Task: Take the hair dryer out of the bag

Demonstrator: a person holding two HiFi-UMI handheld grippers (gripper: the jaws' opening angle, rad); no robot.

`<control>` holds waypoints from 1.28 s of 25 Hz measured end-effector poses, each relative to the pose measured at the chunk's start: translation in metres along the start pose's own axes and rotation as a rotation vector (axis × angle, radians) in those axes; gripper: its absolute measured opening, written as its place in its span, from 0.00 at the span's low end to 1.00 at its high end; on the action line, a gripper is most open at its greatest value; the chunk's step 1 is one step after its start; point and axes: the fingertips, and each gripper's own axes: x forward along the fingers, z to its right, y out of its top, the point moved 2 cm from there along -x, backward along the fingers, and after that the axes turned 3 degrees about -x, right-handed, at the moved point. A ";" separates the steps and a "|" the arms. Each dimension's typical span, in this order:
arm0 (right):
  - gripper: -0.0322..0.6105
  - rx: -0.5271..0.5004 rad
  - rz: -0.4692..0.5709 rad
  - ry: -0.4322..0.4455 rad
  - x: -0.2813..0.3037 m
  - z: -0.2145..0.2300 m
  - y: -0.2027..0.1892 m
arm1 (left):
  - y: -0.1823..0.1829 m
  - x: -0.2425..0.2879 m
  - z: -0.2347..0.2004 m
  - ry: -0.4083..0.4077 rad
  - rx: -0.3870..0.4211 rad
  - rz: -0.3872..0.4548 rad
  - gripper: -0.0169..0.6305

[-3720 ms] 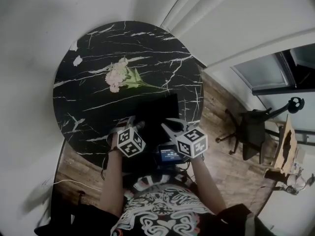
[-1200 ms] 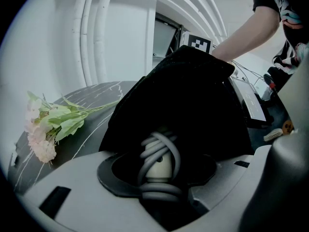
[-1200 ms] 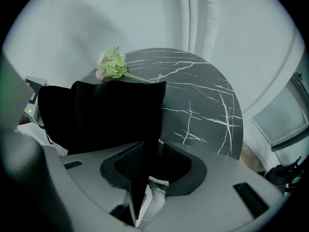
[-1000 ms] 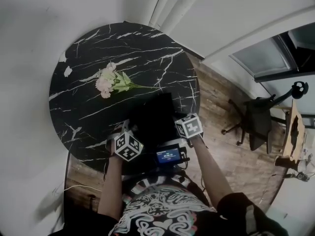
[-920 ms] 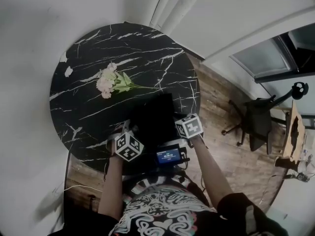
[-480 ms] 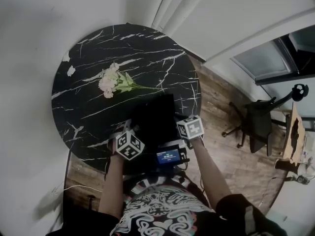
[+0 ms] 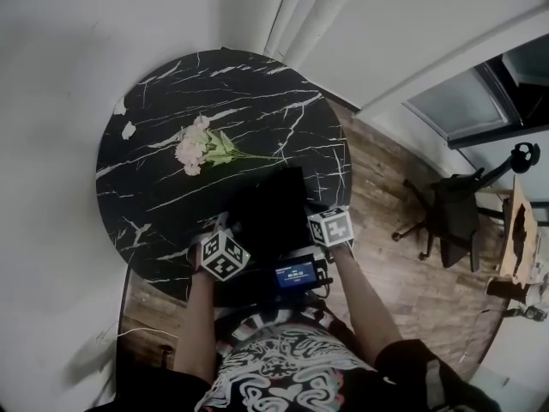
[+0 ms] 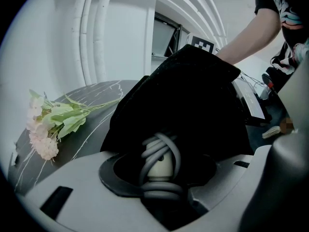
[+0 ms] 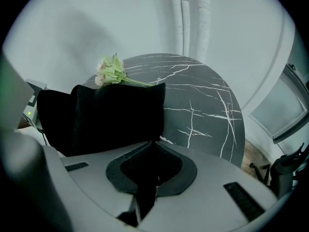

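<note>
1. left gripper (image 8: 161,175) is clamped on the hair dryer (image 8: 158,167); its jaws have just drawn in a little on the grey cord (image 8: 172,151) wound round the pale handle.
2. from my remote seat i see that handle poking out of the mouth of the black bag (image 8: 193,95); the rest is hidden in the cloth.
3. right gripper (image 9: 150,170) is closed tight, pinching a fold of the bag's edge.
4. the bag lies on the round black marble table (image 7: 257,101), near its front edge, with a bunch of pale pink flowers (image 7: 199,144) further back.
</note>
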 end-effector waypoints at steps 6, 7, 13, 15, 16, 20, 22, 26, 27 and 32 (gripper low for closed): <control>0.09 0.044 -0.004 0.003 0.002 0.001 -0.001 | -0.011 -0.010 -0.002 0.006 -0.008 -0.007 0.36; 0.09 0.055 -0.008 -0.005 0.001 0.002 -0.001 | -0.012 -0.011 -0.001 0.004 -0.008 -0.008 0.36; 0.09 0.073 -0.006 -0.036 0.000 0.002 -0.003 | -0.023 -0.019 0.000 -0.008 0.003 -0.020 0.35; 0.09 0.074 -0.008 -0.037 0.001 0.001 -0.003 | -0.026 -0.021 0.000 -0.010 0.004 -0.021 0.35; 0.09 0.077 -0.009 -0.036 0.001 0.001 -0.003 | -0.027 -0.022 0.000 -0.011 0.005 -0.021 0.35; 0.09 0.076 -0.012 -0.039 0.001 0.002 -0.002 | -0.030 -0.026 -0.001 -0.015 0.008 -0.027 0.35; 0.09 0.079 -0.013 -0.042 0.000 0.002 -0.001 | -0.032 -0.028 -0.001 -0.017 0.010 -0.029 0.35; 0.09 0.084 -0.013 -0.052 0.001 0.002 -0.001 | -0.037 -0.032 -0.002 -0.015 0.012 -0.030 0.35; 0.09 0.088 -0.014 -0.052 0.001 0.002 -0.001 | -0.039 -0.034 -0.002 -0.014 0.011 -0.029 0.35; 0.09 0.095 -0.021 -0.053 0.001 0.002 -0.002 | -0.044 -0.038 -0.001 -0.013 0.009 -0.032 0.35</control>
